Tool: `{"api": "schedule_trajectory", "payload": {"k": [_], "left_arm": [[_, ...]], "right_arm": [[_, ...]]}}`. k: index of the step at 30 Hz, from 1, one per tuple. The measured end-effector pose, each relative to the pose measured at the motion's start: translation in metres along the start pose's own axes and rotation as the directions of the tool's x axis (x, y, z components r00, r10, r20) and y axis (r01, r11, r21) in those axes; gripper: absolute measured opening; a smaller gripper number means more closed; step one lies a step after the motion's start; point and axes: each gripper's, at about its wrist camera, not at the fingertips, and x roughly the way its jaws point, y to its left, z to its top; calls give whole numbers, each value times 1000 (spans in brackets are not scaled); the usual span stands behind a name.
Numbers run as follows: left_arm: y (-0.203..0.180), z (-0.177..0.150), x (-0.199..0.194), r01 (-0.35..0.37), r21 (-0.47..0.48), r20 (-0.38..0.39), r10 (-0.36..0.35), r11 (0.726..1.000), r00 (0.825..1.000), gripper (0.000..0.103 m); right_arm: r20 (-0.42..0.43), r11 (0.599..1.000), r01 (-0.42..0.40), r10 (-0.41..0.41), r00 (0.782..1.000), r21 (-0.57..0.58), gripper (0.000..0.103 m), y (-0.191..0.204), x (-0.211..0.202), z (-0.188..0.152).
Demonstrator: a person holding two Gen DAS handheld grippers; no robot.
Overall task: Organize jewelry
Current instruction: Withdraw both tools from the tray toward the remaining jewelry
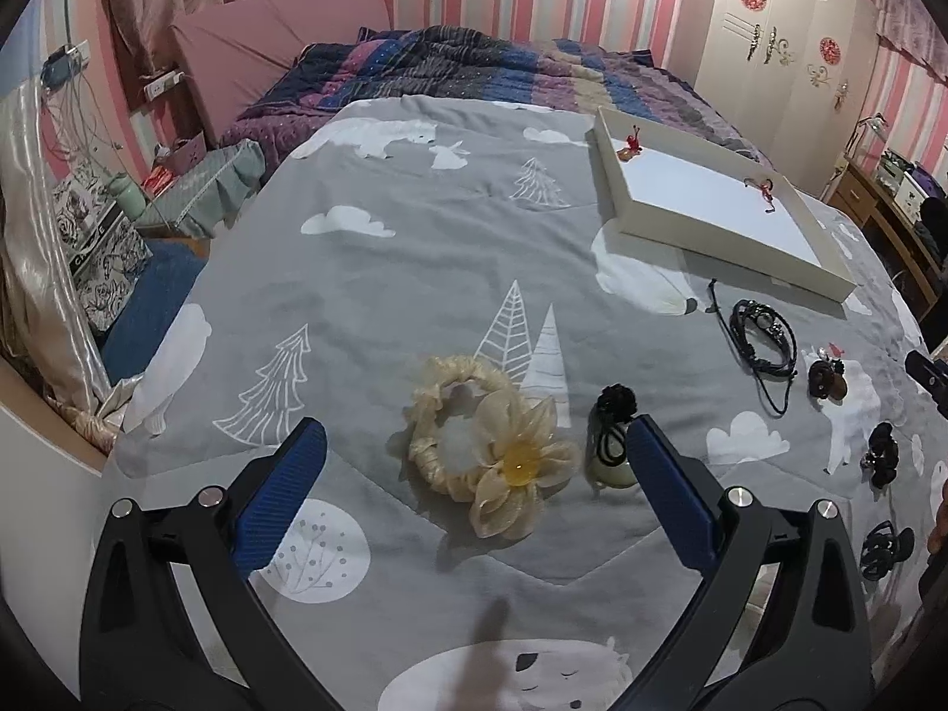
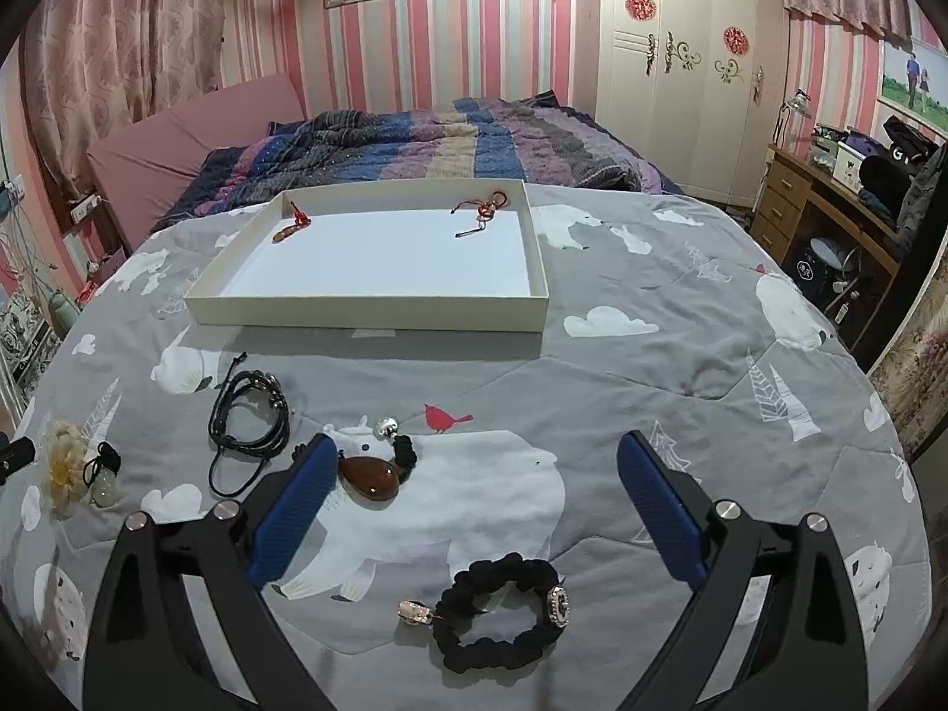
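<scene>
A shallow white tray [image 2: 367, 311] lies on the grey bedspread and holds two red-corded charms [image 2: 291, 224] [image 2: 487, 208]; it also shows in the left wrist view [image 1: 616, 175]. My left gripper [image 1: 474, 444] is open, low over a cream flower scrunchie [image 1: 474, 462], with a pale pendant on black cord [image 1: 610, 450] by its right finger. My right gripper [image 2: 474, 462] is open and empty above a black scrunchie [image 2: 497, 619]. A brown teardrop pendant [image 2: 370, 477] lies by its left finger. A black cord bracelet [image 2: 252, 415] lies to the left.
The bedspread [image 2: 622, 367] with bears and trees covers the bed. A striped quilt [image 2: 426, 142] is bunched at the far end. A wardrobe [image 2: 681, 59] and a wooden desk [image 2: 823, 201] stand at the right. Other black hair ties [image 1: 883, 453] lie at the left view's right edge.
</scene>
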Motion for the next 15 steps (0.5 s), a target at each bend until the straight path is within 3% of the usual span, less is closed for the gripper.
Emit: {"api": "schedule_trajectory", "payload": {"k": [15], "left_arm": [[3, -7, 6, -10, 41, 4, 10, 999, 1000, 100]], "right_arm": [[-42, 999, -7, 5, 999, -45, 95, 32, 2, -9]]}}
